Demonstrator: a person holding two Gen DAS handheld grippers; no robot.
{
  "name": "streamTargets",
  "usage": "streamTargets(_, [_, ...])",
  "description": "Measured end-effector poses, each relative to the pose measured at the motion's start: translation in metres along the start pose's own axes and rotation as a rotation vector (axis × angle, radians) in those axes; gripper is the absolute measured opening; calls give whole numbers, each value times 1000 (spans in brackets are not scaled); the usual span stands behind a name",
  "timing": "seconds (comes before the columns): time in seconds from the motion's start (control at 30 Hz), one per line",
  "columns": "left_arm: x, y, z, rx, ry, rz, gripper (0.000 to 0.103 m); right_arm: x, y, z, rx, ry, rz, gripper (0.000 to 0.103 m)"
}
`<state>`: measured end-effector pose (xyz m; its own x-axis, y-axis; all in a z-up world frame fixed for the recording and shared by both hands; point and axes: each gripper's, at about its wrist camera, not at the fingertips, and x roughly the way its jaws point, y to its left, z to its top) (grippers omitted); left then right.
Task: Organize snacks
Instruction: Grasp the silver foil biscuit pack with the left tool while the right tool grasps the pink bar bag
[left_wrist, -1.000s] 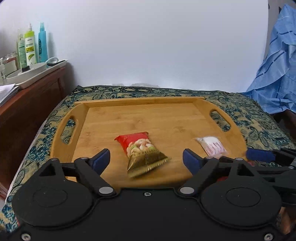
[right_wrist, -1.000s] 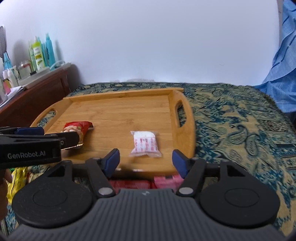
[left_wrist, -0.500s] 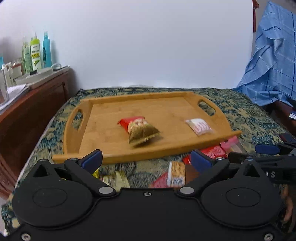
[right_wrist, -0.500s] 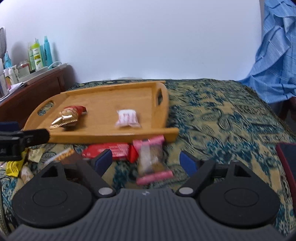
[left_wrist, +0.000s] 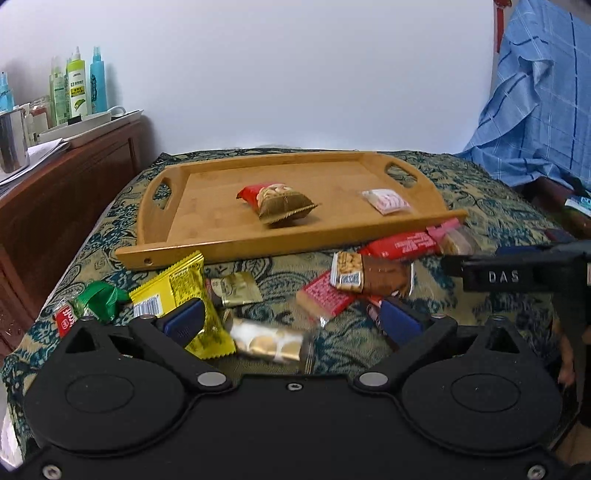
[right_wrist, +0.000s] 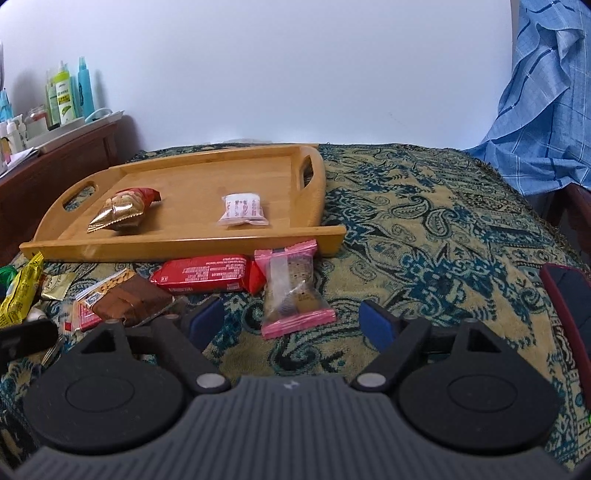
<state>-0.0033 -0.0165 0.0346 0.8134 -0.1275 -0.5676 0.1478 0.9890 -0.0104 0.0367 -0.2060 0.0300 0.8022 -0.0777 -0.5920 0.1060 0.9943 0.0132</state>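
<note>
Both grippers back from tray (left_wrist: 284, 243), fingers wide, empty; yellow packet (left_wrist: 184, 291) whole only leftward, phone (right_wrist: 569, 299) only rightward.

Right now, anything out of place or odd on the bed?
Nothing damaged or spilled. Only two packets sit in the wooden tray; the rest lie jumbled on the bedspread, the brown peanut bar overlapping the red wafer pack.

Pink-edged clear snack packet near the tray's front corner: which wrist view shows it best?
The right wrist view. There the pink-edged clear snack packet lies whole and unobstructed on the patterned cloth, just ahead of the open right gripper. In the left wrist view only its pink end shows, far right, partly behind the right gripper's black finger.
</note>
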Motion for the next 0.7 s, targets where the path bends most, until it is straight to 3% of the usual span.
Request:
streamTargets(0.13, [1,0,-6,27,8,16,84,3,2,-1,-5,6,-4,89])
streamTargets(0.2, [2,1,-8,22,22,16,65,5,3,-1,-5,7,-6,89])
streamTargets(0.3, [2,3,-8,13,38,-1,49,7,3,-1,2,2,-8,89])
streamTargets(0.4, [4,4,-8,10,72,-36,48,8,3,0,11,-4,-11,88])
streamTargets(0.5, [4,2,-10,43,64,0,48,10,3,0,18,-5,-20,83])
streamTargets(0.6, [11,3,-11,58,60,50,58,12,3,0,10,4,-33,70])
streamTargets(0.7, [19,10,-10,21,78,45,66,13,5,1,-12,2,-45,65])
